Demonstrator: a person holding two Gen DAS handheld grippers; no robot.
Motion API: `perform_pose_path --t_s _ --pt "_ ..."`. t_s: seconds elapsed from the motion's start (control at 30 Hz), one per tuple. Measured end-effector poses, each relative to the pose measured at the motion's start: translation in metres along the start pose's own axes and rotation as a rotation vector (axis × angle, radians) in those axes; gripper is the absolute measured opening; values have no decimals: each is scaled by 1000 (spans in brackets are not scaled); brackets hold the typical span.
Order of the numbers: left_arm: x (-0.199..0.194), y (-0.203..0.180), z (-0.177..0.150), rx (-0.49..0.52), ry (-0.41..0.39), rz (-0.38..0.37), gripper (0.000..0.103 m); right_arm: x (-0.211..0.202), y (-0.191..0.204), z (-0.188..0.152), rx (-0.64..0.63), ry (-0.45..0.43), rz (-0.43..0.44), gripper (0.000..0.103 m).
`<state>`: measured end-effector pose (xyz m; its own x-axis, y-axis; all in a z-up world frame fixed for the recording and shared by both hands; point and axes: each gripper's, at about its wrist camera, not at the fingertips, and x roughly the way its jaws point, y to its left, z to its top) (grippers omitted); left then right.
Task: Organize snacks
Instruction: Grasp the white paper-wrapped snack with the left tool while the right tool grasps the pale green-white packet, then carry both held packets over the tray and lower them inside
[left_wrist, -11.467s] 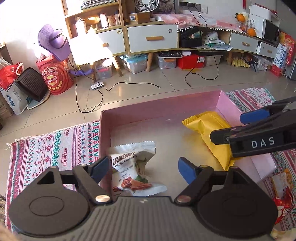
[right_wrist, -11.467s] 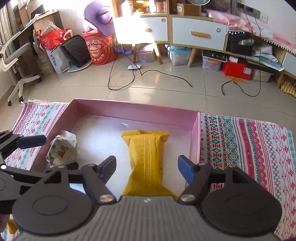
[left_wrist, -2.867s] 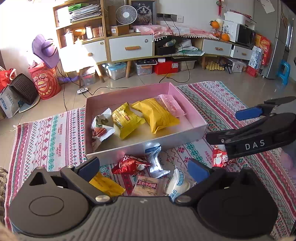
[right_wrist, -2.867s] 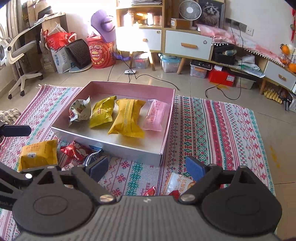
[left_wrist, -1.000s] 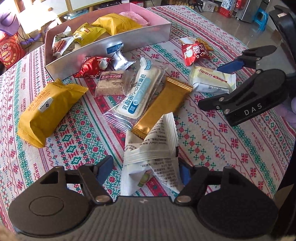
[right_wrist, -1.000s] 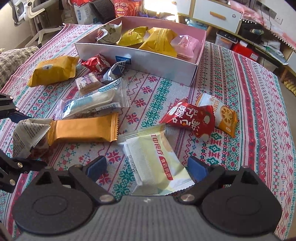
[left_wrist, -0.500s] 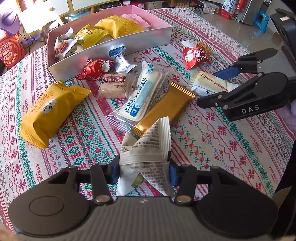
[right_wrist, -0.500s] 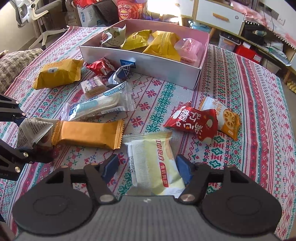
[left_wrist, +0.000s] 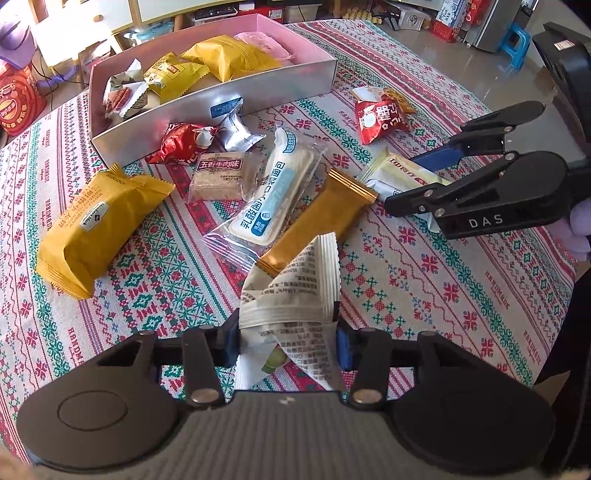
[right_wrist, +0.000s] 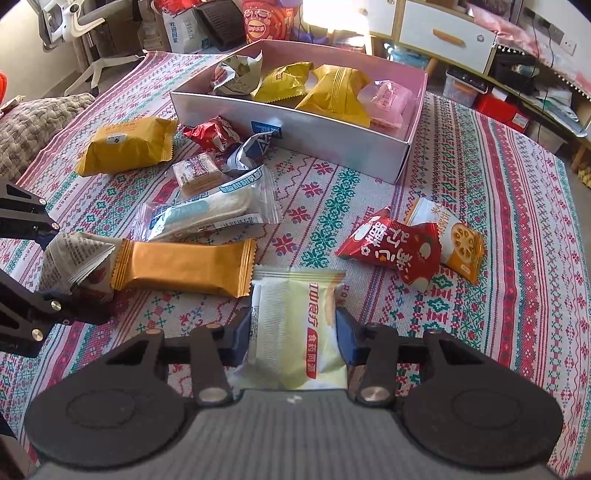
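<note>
We clamp our left gripper on the white printed packet at lower centre; our right gripper is closing around the pale yellow packet, both bound for the pink box upper centre.

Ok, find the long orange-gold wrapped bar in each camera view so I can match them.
Left wrist view: the orange-gold bar lies diagonally at centre, just beyond the white printed packet between this tool's pads.
Right wrist view: the bar lies level at left of centre, beside the pale yellow packet.
Shared landmark: the pink box beyond the bar in both.
</note>
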<state>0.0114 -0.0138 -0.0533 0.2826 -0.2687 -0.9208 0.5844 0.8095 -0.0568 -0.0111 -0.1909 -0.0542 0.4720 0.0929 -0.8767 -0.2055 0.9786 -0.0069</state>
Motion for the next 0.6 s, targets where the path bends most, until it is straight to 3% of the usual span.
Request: perform_pose_path --t_s 0.6 --pt "-28 5 8 -25 -86 -32 54 -24 -1 10 18 -61 27 44"
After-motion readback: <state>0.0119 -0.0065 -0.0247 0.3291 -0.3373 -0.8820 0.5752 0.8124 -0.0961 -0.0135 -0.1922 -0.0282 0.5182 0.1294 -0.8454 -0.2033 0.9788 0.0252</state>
